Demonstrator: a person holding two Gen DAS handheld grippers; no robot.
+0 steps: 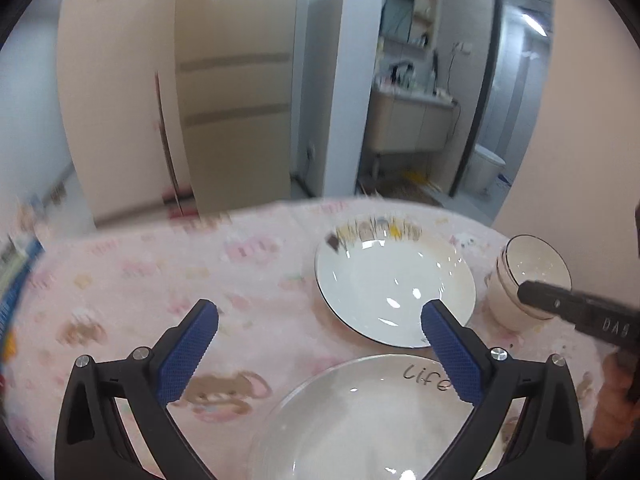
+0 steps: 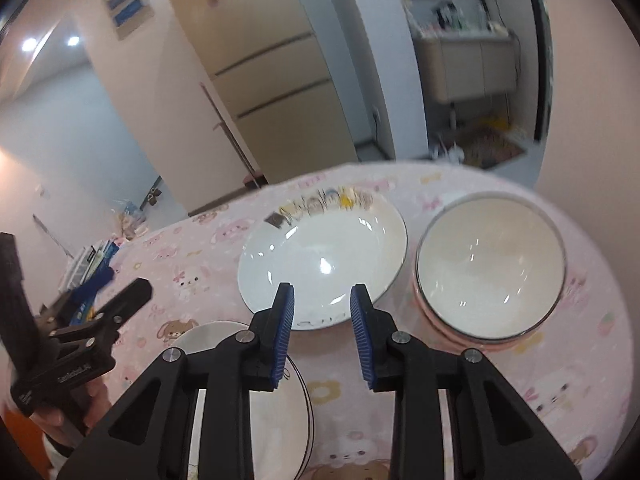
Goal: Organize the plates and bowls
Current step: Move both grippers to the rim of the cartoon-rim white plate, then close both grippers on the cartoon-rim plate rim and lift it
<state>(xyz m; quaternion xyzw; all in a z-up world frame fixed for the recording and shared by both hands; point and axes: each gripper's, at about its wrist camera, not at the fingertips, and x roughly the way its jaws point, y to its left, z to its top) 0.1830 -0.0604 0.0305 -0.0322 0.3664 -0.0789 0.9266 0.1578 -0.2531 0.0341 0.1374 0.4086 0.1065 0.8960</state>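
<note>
A white deep plate (image 1: 392, 284) (image 2: 320, 256) with cartoon figures on its far rim lies on the pink tablecloth. To its right stands a stack of white bowls (image 1: 524, 280) (image 2: 490, 264) with dark rims. A second white plate (image 1: 360, 412) (image 2: 224, 392), marked "life", lies nearest me. My left gripper (image 1: 320, 312) is wide open above the cloth, over the near plate's far edge, with nothing in it. My right gripper (image 2: 322, 292) hovers over the deep plate's near rim, its blue pads (image 2: 284, 332) a narrow gap apart and empty. Each gripper shows in the other's view, the right one (image 1: 560, 304) and the left one (image 2: 136, 288).
The table's far edge (image 2: 360, 166) curves across the middle of the view. Books and packets (image 2: 92, 264) lie at its left edge. Beyond stand a tall beige cabinet (image 1: 236, 92) and an open bathroom doorway (image 1: 500, 120). A person's hand (image 2: 60, 416) holds the left gripper.
</note>
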